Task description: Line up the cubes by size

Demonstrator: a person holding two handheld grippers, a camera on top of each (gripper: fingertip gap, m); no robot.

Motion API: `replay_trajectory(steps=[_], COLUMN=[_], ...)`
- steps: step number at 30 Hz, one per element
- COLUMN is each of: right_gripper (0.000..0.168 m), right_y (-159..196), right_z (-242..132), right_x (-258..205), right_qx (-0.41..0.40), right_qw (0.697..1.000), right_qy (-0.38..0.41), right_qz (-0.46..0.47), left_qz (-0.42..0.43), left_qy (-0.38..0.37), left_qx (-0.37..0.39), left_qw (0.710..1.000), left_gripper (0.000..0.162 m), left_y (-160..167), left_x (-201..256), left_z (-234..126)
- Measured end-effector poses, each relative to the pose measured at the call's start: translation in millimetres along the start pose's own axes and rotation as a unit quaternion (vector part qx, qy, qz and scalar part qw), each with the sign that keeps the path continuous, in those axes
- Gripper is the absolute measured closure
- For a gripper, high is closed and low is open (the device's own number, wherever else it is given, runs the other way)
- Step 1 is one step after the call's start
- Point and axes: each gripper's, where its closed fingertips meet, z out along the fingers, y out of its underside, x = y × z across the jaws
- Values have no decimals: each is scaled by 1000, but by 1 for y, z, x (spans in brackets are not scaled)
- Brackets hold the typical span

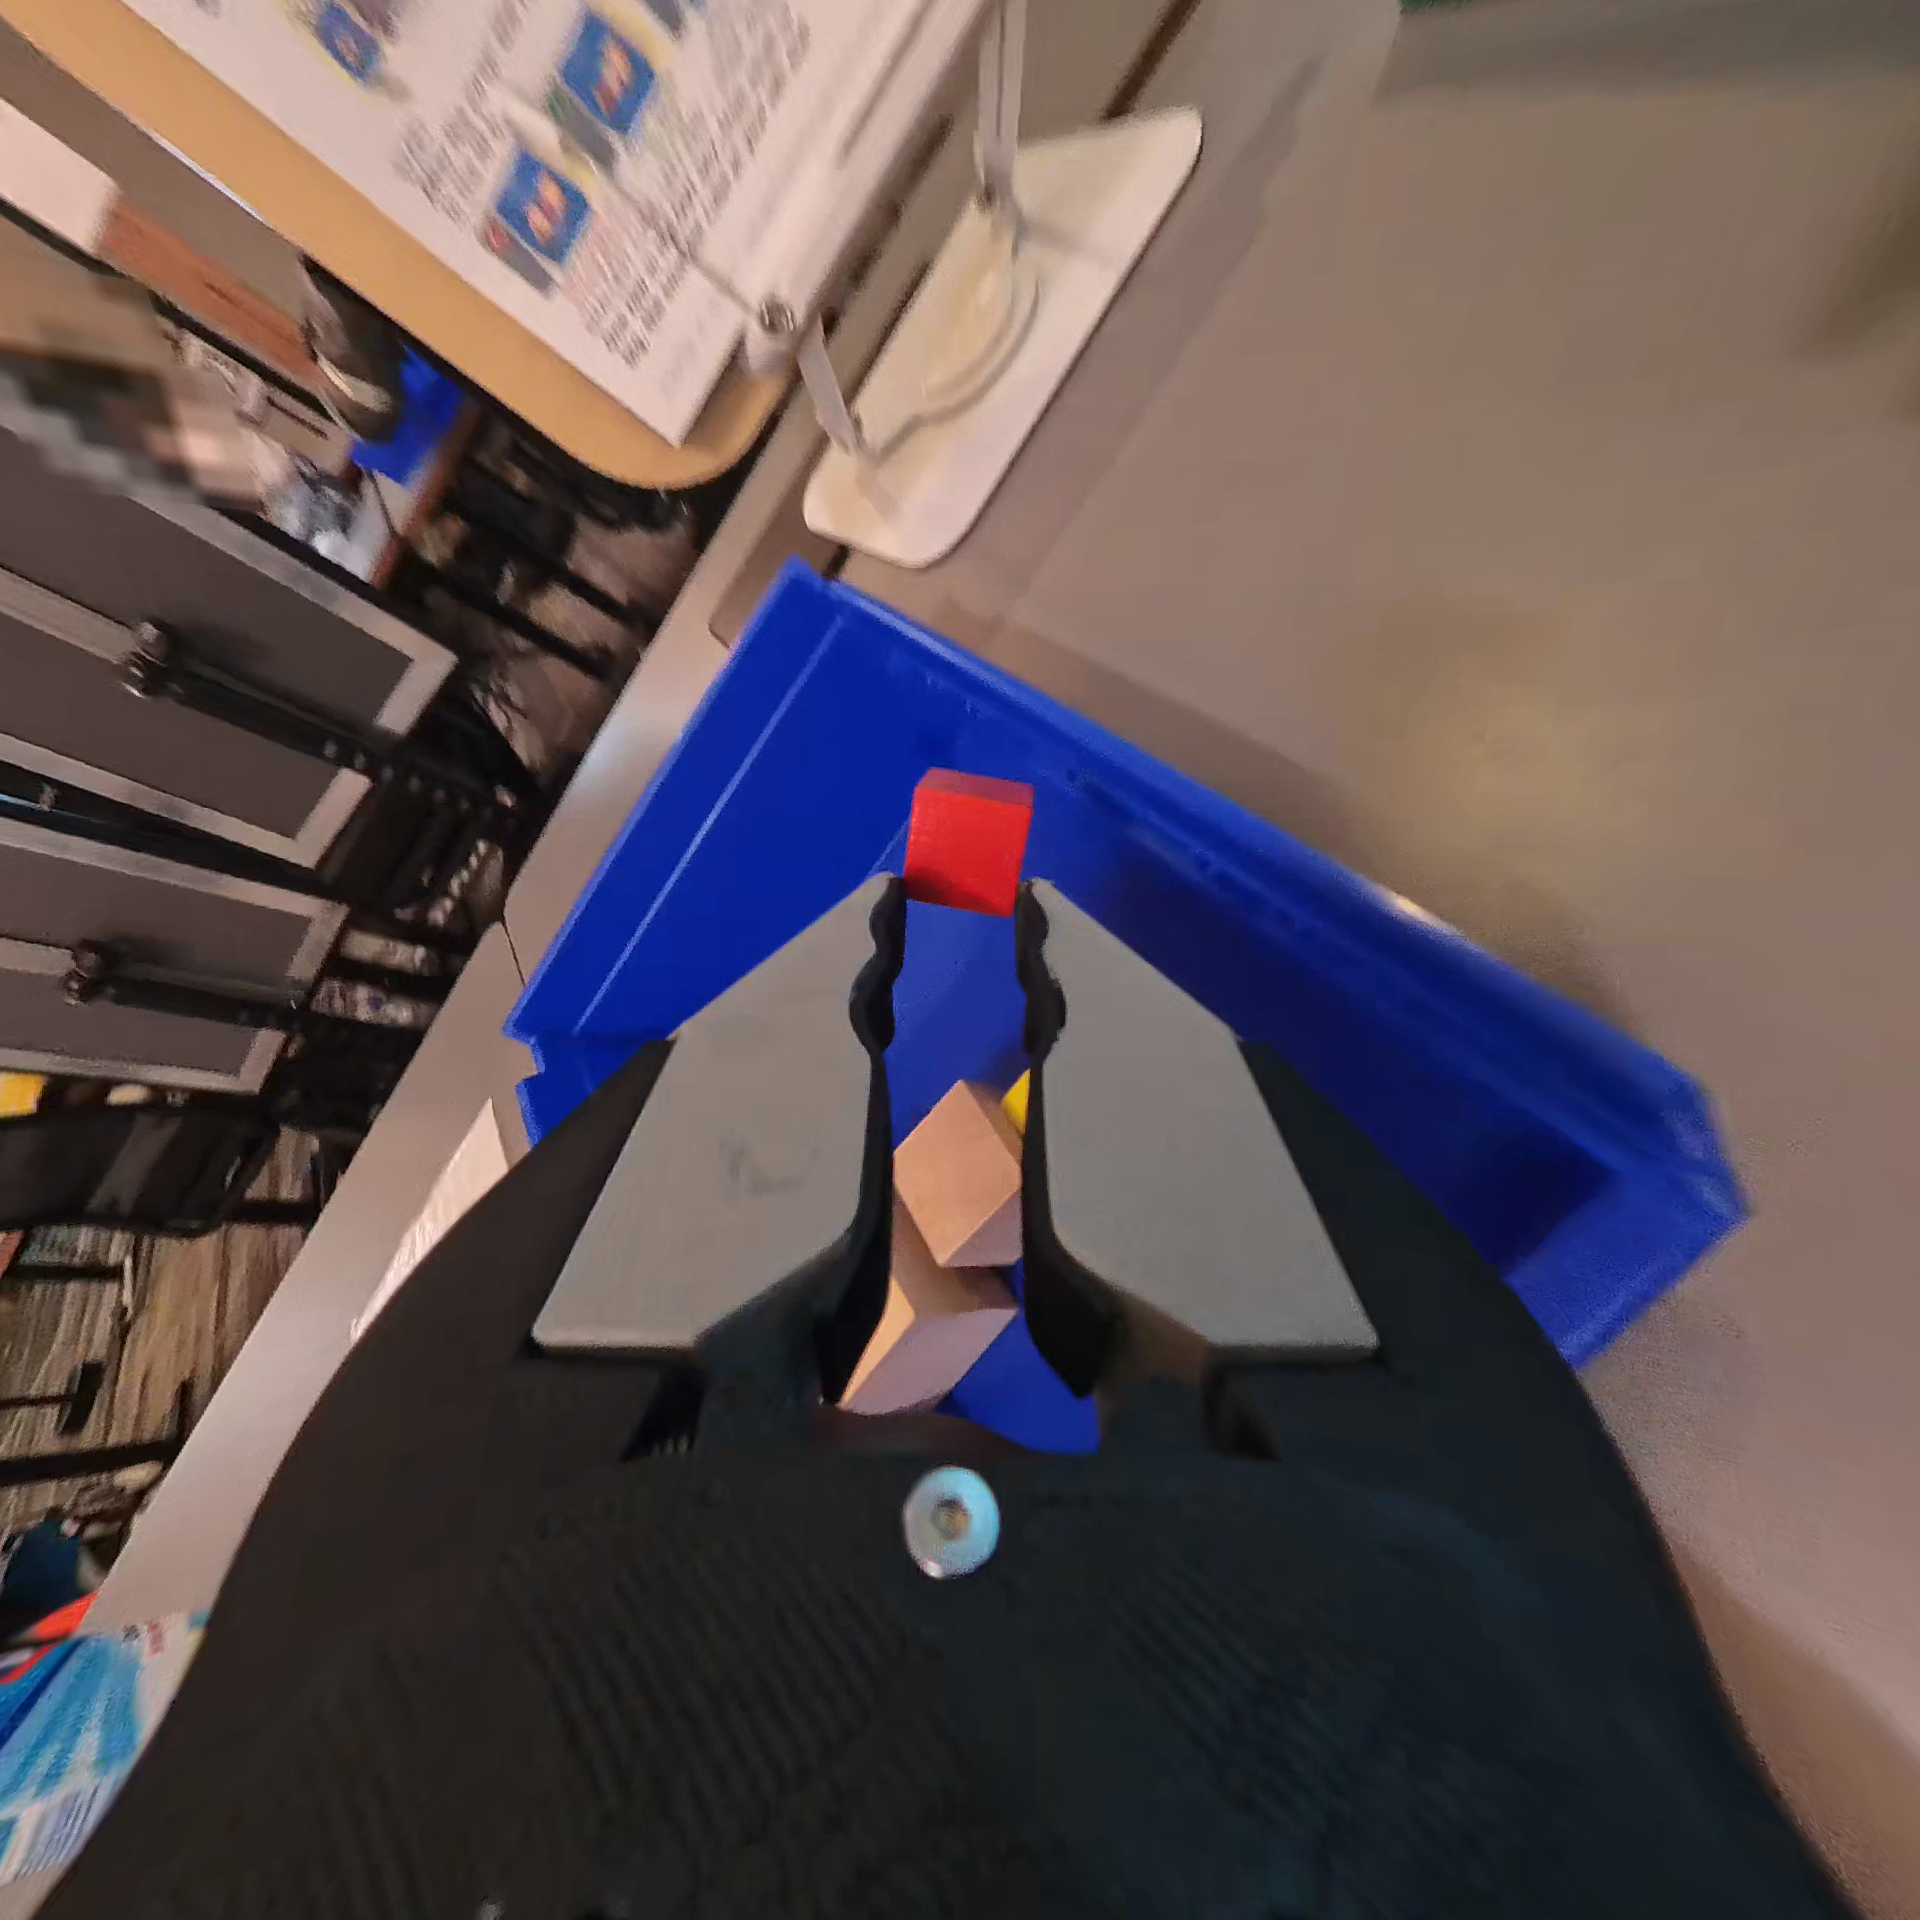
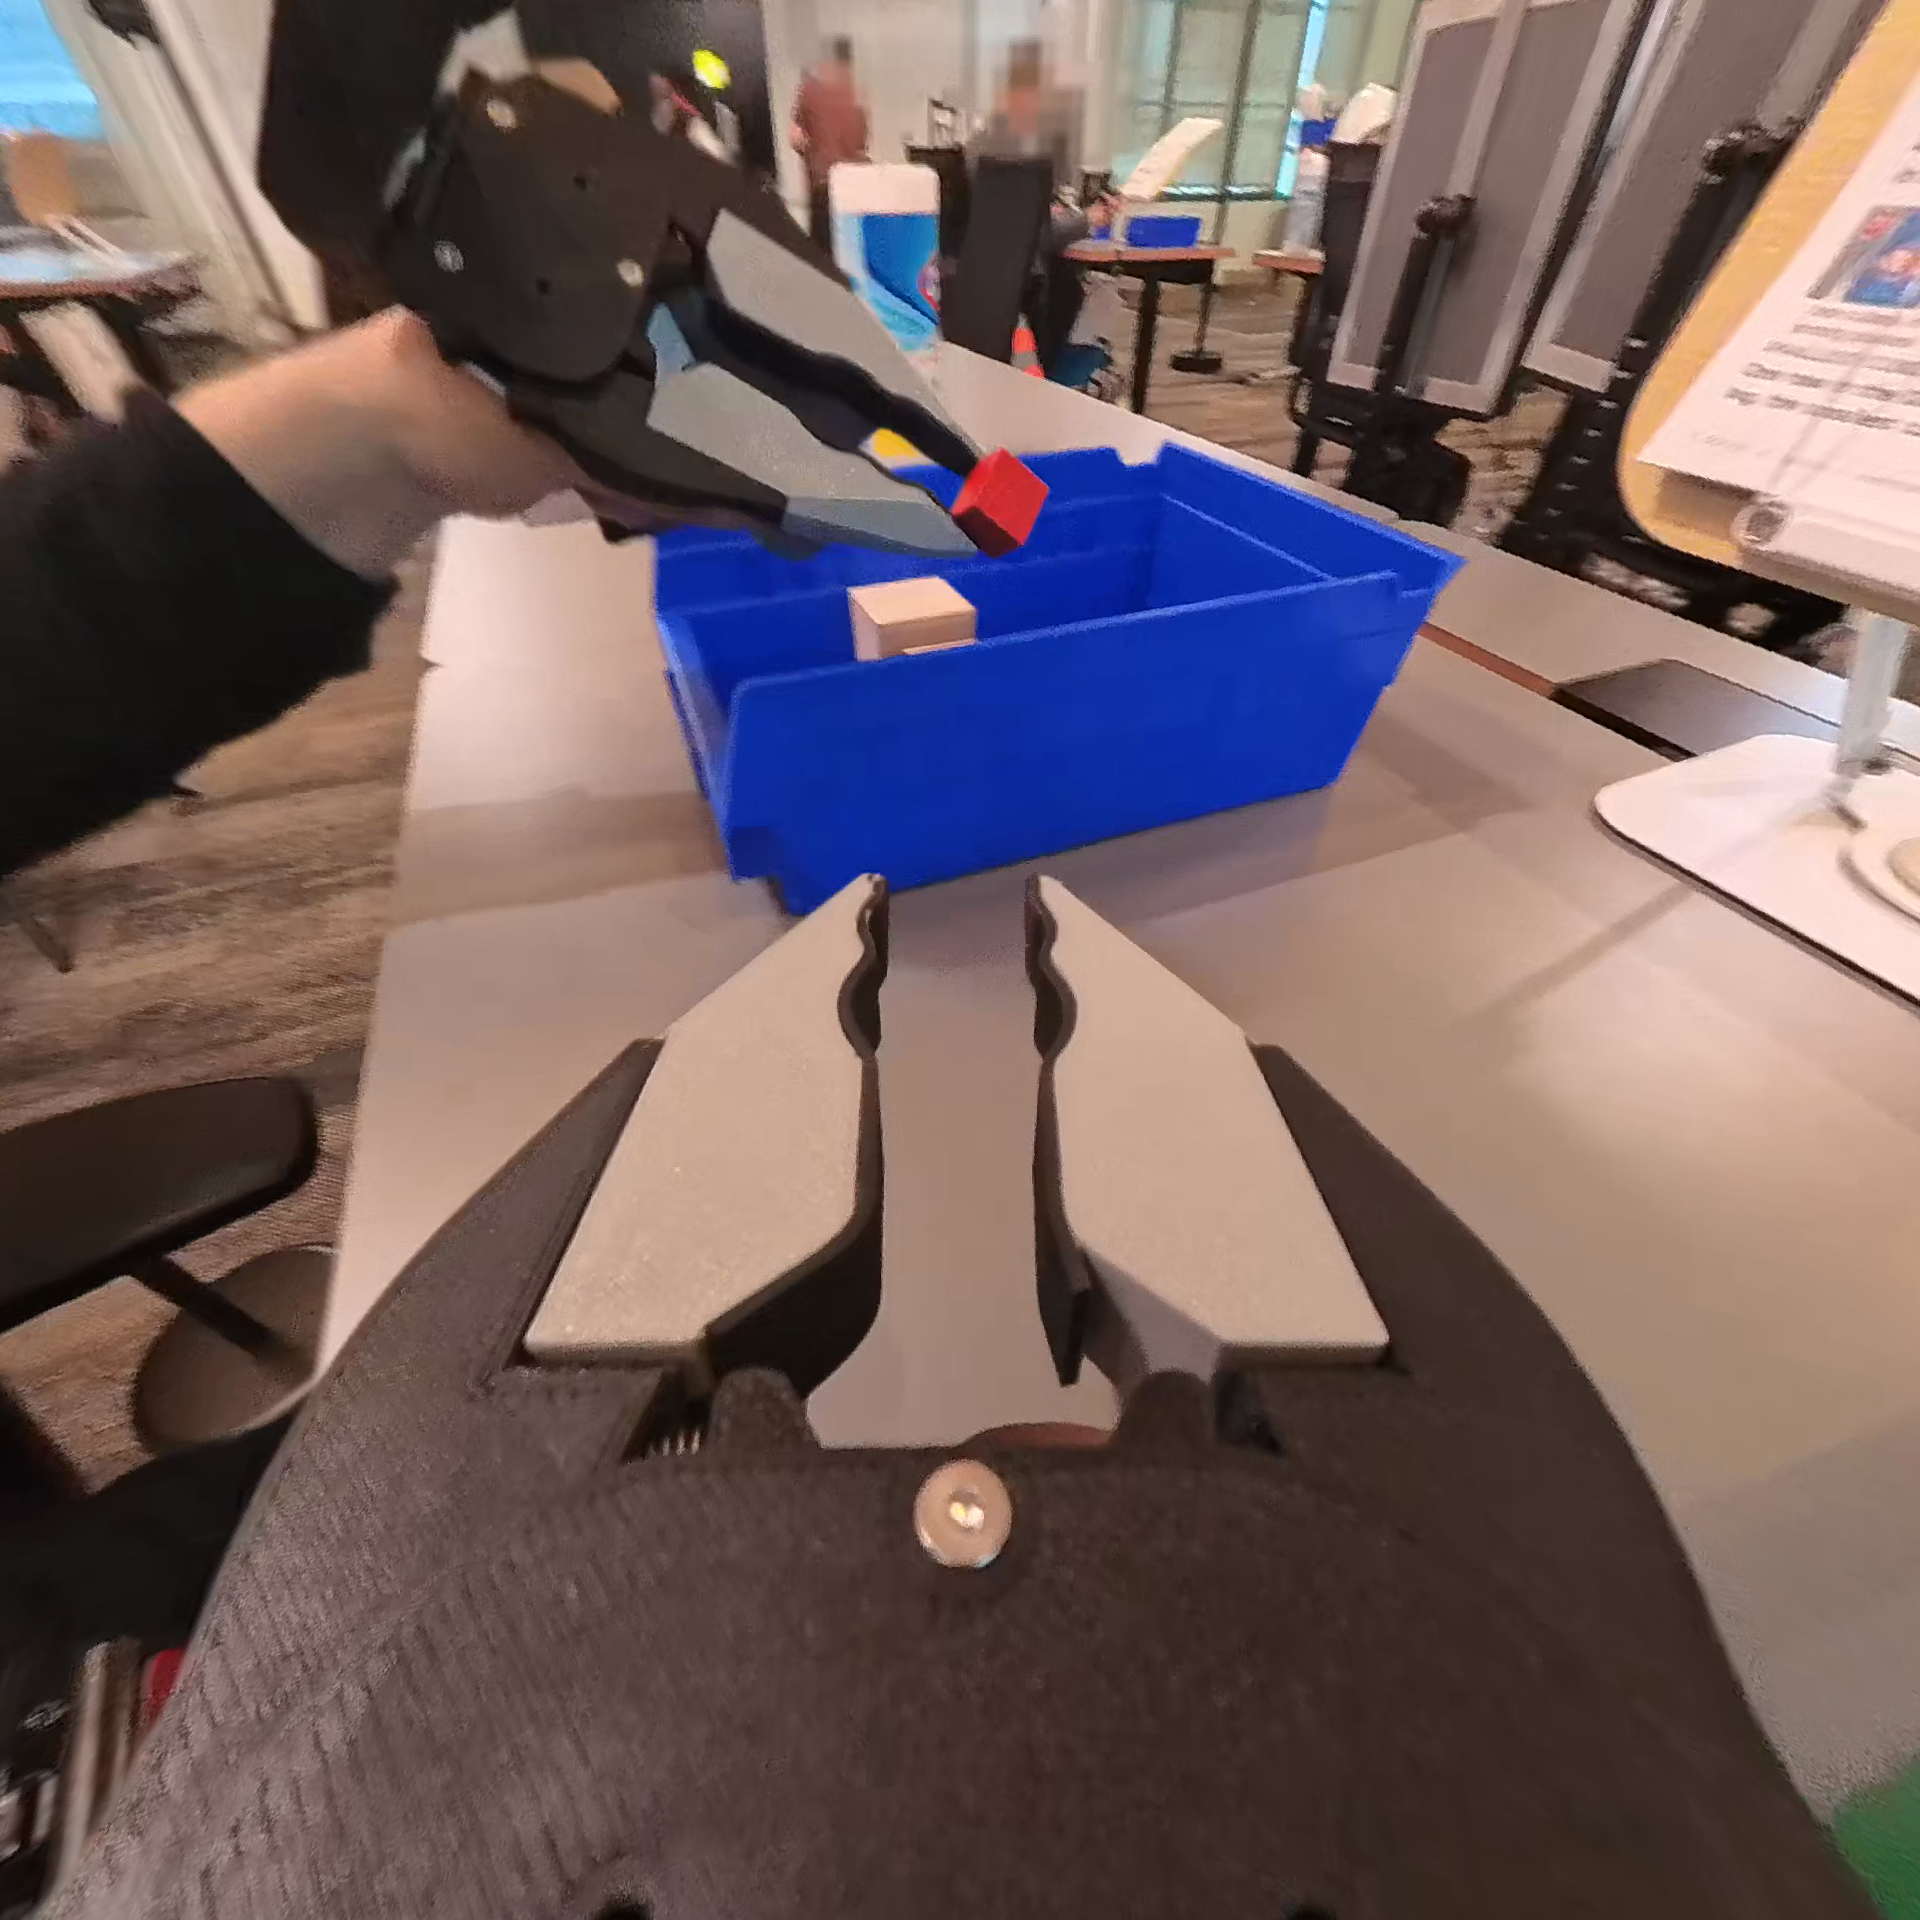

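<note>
My left gripper (image 1: 958,896) is shut on a small red cube (image 1: 968,840) and holds it by the fingertips above the blue bin (image 1: 1299,935). The right wrist view shows the same: the left gripper (image 2: 966,499) holds the red cube (image 2: 1000,501) over the blue bin (image 2: 1039,748). Inside the bin lie plain wooden cubes (image 1: 961,1179), one also visible in the right wrist view (image 2: 909,615), and a bit of a yellow one (image 1: 1018,1103). My right gripper (image 2: 956,894) is open and empty, low over the grey table in front of the bin.
A white stand base (image 2: 1766,831) with a sign board (image 2: 1787,343) stands at the table's right, also in the left wrist view (image 1: 997,343). A white-and-blue wipes canister (image 2: 883,260) stands behind the bin. The grey table (image 2: 1351,1091) lies bare around my right gripper.
</note>
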Motion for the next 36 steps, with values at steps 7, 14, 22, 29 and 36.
replay_trajectory(steps=[7, 14, 22, 29, 36], right_gripper=[139, 135, 133, 139, 149], right_y=[-18, -56, -82, -80, -84], right_z=[-5, -22, -39, -38, -41], right_x=[-50, -73, -85, -83, -93], right_qx=[31, 66, 66, 55, 56], right_qw=[976, 926, 883, 863, 838], right_qy=[-195, -320, -391, -408, -447], right_qz=[95, 192, 249, 291, 306], left_qz=[5, 20, 9, 3, 4], left_qy=[7, 37, 66, 67, 78], left_qx=[161, 281, 349, 364, 372], left_qw=[987, 959, 935, 929, 925], left_gripper=[143, 143, 143, 143, 144], left_y=[-54, -104, -132, -137, -141], left_x=[42, 96, 122, 125, 130], left_z=[-62, -103, -121, -127, -129])
